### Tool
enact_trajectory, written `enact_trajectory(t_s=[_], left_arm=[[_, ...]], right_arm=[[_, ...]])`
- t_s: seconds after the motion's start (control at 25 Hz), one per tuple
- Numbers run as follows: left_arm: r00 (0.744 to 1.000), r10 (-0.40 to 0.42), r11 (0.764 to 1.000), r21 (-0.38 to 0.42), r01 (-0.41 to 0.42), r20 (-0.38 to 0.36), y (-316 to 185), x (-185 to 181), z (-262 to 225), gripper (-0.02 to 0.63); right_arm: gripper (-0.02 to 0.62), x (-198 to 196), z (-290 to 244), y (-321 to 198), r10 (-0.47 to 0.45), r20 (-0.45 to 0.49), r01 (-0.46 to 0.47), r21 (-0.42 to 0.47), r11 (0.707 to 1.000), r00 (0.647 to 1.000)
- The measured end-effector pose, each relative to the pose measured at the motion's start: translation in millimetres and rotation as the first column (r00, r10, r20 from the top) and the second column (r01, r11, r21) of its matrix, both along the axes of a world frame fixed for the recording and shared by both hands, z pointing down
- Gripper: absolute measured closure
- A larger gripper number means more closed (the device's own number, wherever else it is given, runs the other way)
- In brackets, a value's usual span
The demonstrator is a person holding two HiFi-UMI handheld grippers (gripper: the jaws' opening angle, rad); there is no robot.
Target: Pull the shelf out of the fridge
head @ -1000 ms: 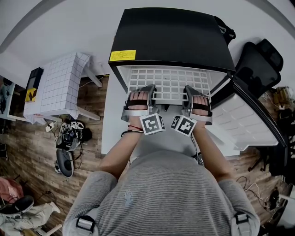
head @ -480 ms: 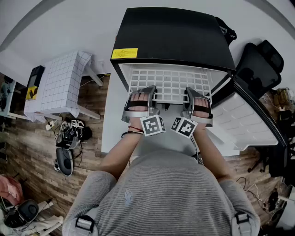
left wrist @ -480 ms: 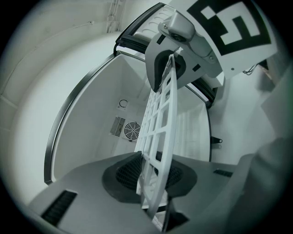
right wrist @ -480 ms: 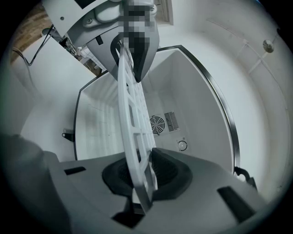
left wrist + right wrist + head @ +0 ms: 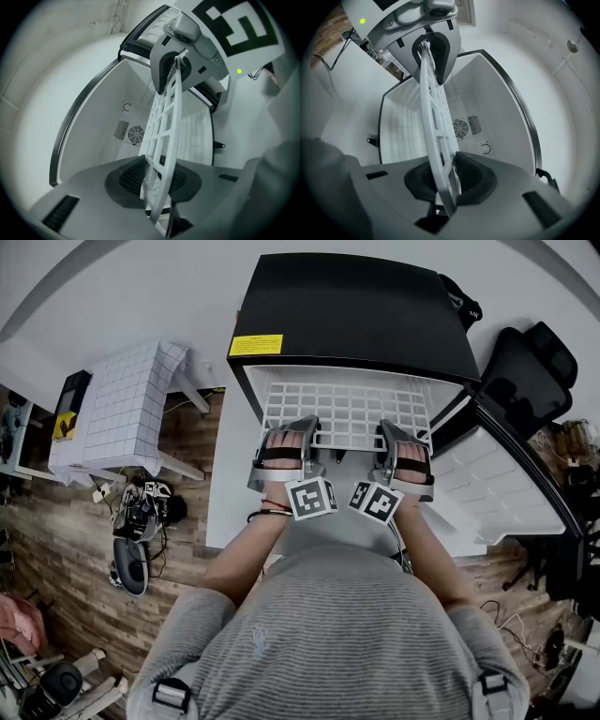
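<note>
The left tongs [image 5: 302, 439] have just been closing and now pinch the front edge of the white grid shelf [image 5: 347, 409]. The right tongs [image 5: 386, 442], at their 3 o'clock, are clamped on the same edge. The shelf lies level at 12 o'clock, partly out of the black fridge [image 5: 356, 306].
</note>
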State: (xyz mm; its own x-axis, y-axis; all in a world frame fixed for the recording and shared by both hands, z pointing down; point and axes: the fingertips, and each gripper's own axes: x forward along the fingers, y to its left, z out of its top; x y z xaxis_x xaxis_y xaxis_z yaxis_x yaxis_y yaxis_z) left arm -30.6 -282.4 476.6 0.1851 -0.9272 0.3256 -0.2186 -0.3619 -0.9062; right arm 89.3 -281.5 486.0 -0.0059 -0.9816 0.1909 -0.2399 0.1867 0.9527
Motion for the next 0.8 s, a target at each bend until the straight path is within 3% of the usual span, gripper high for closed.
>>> enact_trajectory(t_s=[0.8], left_arm=[[1.0, 0.01, 1.0, 0.006, -0.01, -0.007, 13.8, 0.9, -3.4, 0.526]], right_arm=[[0.546, 0.5, -2.8, 14.4, -0.007, 0.003, 0.007, -0.009, 1.0, 1.0]])
